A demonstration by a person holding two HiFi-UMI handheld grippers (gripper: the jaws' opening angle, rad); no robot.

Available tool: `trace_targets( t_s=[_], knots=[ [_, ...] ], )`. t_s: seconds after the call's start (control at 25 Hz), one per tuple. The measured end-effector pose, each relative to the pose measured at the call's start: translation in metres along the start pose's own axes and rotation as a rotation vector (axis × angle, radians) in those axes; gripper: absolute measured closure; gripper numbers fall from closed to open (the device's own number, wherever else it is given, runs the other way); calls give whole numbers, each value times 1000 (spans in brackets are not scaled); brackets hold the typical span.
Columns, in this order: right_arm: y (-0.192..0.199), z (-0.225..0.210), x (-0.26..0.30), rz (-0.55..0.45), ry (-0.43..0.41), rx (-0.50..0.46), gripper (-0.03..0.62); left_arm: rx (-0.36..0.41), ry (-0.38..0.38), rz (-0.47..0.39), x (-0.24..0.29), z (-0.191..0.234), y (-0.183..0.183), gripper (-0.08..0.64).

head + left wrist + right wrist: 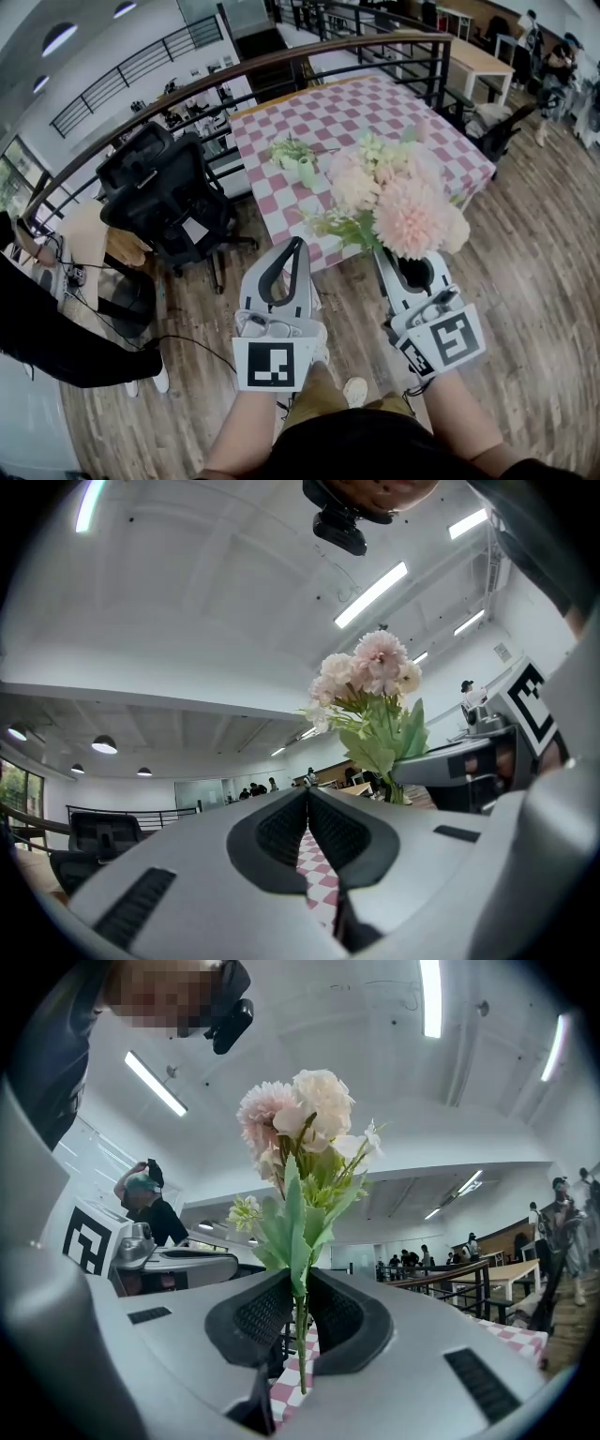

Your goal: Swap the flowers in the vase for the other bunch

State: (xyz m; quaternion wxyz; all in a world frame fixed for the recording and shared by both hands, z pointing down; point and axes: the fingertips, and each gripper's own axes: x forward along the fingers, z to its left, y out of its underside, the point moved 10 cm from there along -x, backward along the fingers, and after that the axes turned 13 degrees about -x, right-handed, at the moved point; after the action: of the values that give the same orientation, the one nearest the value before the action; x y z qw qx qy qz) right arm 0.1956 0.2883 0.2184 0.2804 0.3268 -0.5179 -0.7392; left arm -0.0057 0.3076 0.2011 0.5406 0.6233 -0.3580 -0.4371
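Note:
My right gripper (384, 253) is shut on the green stems of a bunch of pale pink flowers (403, 202), held upright in the air in front of the table. In the right gripper view the stems (298, 1335) are pinched between the pads, with the blooms (295, 1110) above them. My left gripper (298, 246) is beside it on the left, shut with nothing between its jaws (307, 797). A small pale green vase (306, 172) stands on the pink checked table (375, 108). A white and green bunch (287, 148) sits at its mouth.
A black office chair (164, 192) stands left of the table. A curved dark railing (281, 70) runs behind the table. A person in black (37, 319) is at the left edge. Another table (478, 56) and more people are at the far right.

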Motion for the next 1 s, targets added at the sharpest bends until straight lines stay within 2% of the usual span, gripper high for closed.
trace_targets(
  t_s=[0.24,0.64,1.0],
  knots=[
    [-4,-4,8,-3,4,-9,529,26,22,0,8,2,-7,551],
    [2,-7,23,7,-8,-38,529,27,42,-8,24,11,-4,551],
    [9,-6,39,14,-15,-21,529,11,39,-9,33,22,3,551]
  ],
)
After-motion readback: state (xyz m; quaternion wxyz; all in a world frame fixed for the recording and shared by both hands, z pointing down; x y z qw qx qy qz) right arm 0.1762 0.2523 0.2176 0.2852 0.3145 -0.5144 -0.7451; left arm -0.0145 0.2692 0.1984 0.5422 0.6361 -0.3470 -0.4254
